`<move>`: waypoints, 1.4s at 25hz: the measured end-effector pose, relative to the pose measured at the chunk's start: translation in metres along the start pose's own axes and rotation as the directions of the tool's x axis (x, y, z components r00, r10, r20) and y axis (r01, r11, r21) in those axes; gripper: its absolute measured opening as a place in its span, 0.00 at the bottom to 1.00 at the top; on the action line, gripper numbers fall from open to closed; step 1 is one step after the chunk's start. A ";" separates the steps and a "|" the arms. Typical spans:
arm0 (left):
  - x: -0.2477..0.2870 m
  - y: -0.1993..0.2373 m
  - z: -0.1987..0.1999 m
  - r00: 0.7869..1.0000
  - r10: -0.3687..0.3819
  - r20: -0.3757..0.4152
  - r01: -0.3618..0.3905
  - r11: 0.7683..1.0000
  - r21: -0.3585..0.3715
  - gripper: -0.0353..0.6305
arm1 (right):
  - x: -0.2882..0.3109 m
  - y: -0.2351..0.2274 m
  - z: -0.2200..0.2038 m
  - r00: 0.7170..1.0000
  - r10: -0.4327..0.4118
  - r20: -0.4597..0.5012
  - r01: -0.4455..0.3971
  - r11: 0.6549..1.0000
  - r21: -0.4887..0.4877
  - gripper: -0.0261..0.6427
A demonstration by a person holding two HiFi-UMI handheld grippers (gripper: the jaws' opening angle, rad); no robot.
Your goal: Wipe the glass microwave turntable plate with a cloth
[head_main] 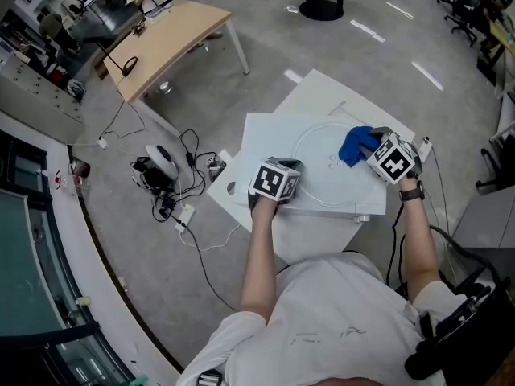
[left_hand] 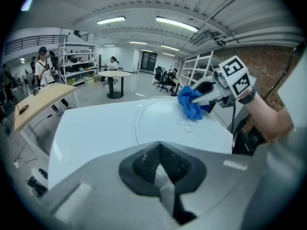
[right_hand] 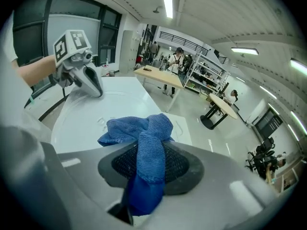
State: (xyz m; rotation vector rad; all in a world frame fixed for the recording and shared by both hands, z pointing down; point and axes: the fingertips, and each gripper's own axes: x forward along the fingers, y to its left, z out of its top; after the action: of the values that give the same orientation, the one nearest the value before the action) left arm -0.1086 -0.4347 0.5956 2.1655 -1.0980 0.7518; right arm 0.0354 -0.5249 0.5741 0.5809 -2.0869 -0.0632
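The clear glass turntable plate (head_main: 303,153) lies flat on a white board (head_main: 261,139). My right gripper (head_main: 378,153) is shut on a bunched blue cloth (head_main: 356,145), which rests on the plate's far right part. In the right gripper view the cloth (right_hand: 144,138) hangs from between the jaws above the plate (right_hand: 76,121). My left gripper (head_main: 273,185) is at the board's near left, jaws together, with nothing showing between them. Seen from the right gripper view, the left gripper (right_hand: 91,83) has its tips down by the plate's rim. The left gripper view shows the plate (left_hand: 153,116), the cloth (left_hand: 191,104) and the right gripper (left_hand: 216,90).
The board lies on a white table (head_main: 322,87). A wooden desk (head_main: 169,43) stands at the far left. Cables and a small device (head_main: 161,167) lie on the floor to the left. A round table base (head_main: 322,8) is far off. People stand by shelving in the background.
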 end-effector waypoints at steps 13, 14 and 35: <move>-0.007 0.003 0.005 1.000 0.006 -0.003 -0.006 1.000 -0.011 0.05 | -0.044 0.107 -0.011 0.972 0.223 0.070 -0.226 0.973 0.043 0.23; -0.008 0.004 0.006 1.000 0.012 -0.004 -0.013 1.000 -0.013 0.05 | -0.042 0.117 -0.004 0.965 0.246 0.088 -0.250 0.968 0.034 0.23; -0.001 -0.001 0.003 1.000 -0.026 -0.013 0.026 1.000 -0.011 0.05 | 0.026 0.127 0.093 0.953 0.257 0.159 -0.232 0.960 -0.157 0.24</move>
State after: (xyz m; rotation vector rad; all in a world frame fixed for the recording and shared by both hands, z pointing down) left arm -0.1075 -0.4355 0.5930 2.1584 -1.0631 0.7456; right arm -0.1002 -0.4398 0.5759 0.2366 -2.2927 -0.1180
